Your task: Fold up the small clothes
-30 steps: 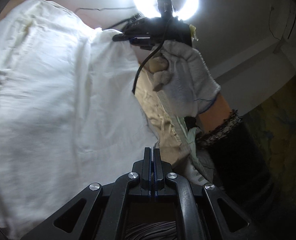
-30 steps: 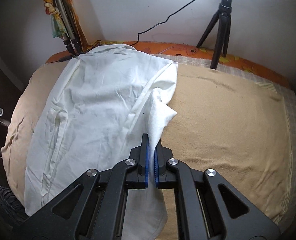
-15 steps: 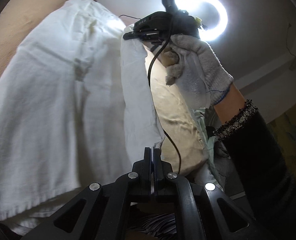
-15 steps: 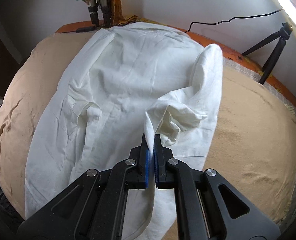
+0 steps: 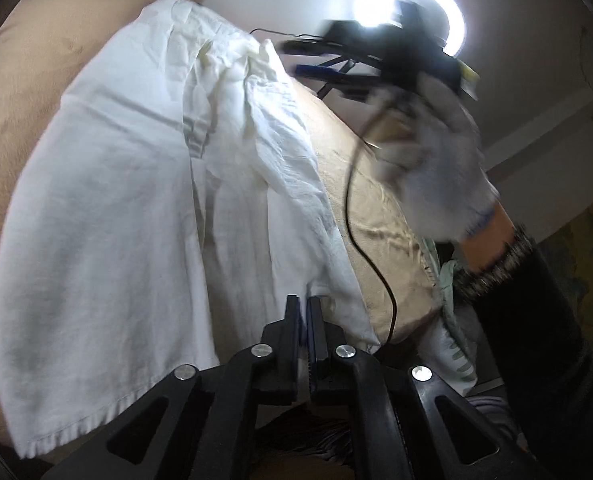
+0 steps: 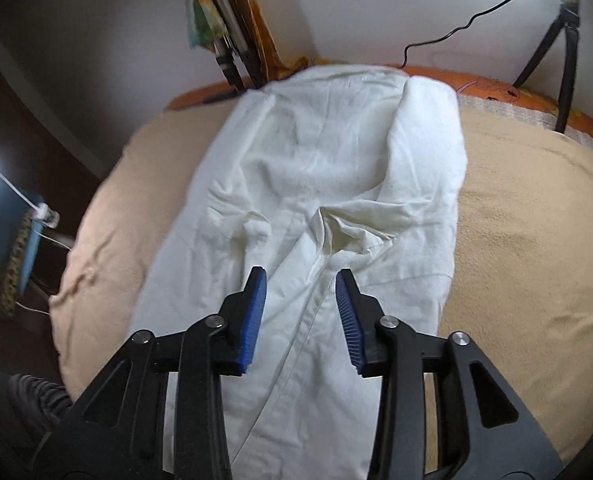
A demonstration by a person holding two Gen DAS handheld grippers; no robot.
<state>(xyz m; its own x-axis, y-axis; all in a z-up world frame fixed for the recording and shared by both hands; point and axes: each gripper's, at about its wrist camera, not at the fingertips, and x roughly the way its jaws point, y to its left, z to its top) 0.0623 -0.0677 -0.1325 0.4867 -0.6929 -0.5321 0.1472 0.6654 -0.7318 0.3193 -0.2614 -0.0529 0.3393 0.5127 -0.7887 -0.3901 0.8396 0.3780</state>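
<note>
A white garment (image 6: 316, 200) lies spread on a tan bedcover (image 6: 528, 240), its right side folded over onto the middle. My right gripper (image 6: 301, 280) is open and empty just above the garment's folded edge. In the left wrist view the same garment (image 5: 136, 200) lies flat, and my left gripper (image 5: 303, 308) is shut on its near hem by the folded flap. The right gripper (image 5: 316, 58) shows there too, held in a white-gloved hand (image 5: 436, 160) above the far end of the fold, blurred.
A ring light (image 5: 408, 20) glows above on a black tripod (image 6: 556, 60) at the bed's far right edge. Another tripod and a patterned cloth (image 6: 216, 28) stand at the far left corner. A blue box and a lamp (image 6: 0, 220) are off the bed's left side.
My right gripper has laid the garment's side over the middle and opened, letting go of the cloth. My left gripper has stayed shut on the hem.
</note>
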